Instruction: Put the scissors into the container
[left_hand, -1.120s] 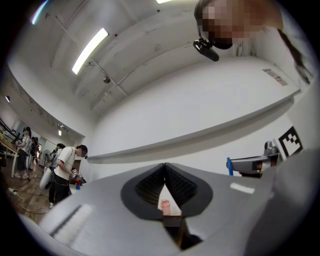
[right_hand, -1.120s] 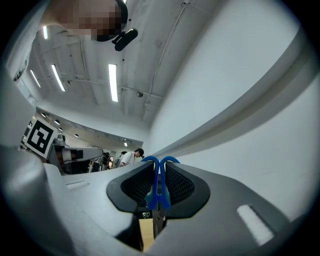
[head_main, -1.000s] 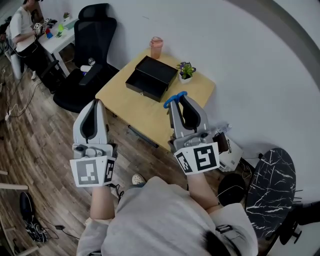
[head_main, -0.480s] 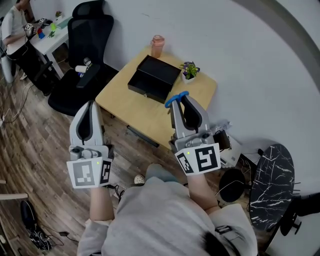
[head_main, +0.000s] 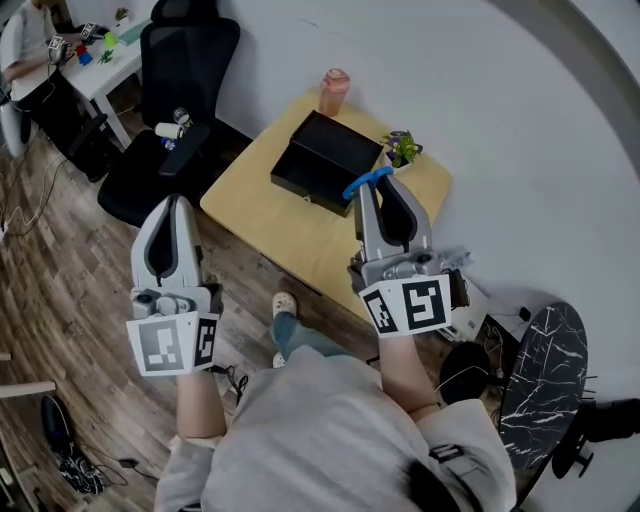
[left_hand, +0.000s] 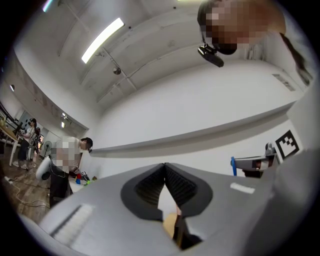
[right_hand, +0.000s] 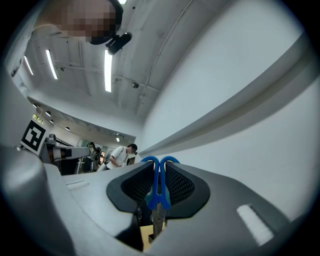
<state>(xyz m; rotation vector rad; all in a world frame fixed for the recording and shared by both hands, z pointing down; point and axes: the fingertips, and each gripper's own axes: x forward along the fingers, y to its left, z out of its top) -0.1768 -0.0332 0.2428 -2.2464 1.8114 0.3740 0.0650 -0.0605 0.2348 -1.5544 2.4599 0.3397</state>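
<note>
Blue-handled scissors are clamped between the jaws of my right gripper, with the handles poking out past the fingertips. They hang just right of the black open container, which sits on the light wooden table. Out to the left, over the wooden floor, my left gripper is shut with nothing held. Both gripper views look up at the wall and ceiling, so the container is hidden in them.
On the table's far side stand a pink cup and a small potted plant. A black office chair is left of the table. A person sits at a white desk in the far left corner. A black marbled round top lies at right.
The view has shifted so the table and container now sit further right and nearer. My right gripper with the scissors has come closer to the container's right edge. The left gripper stays shut.
</note>
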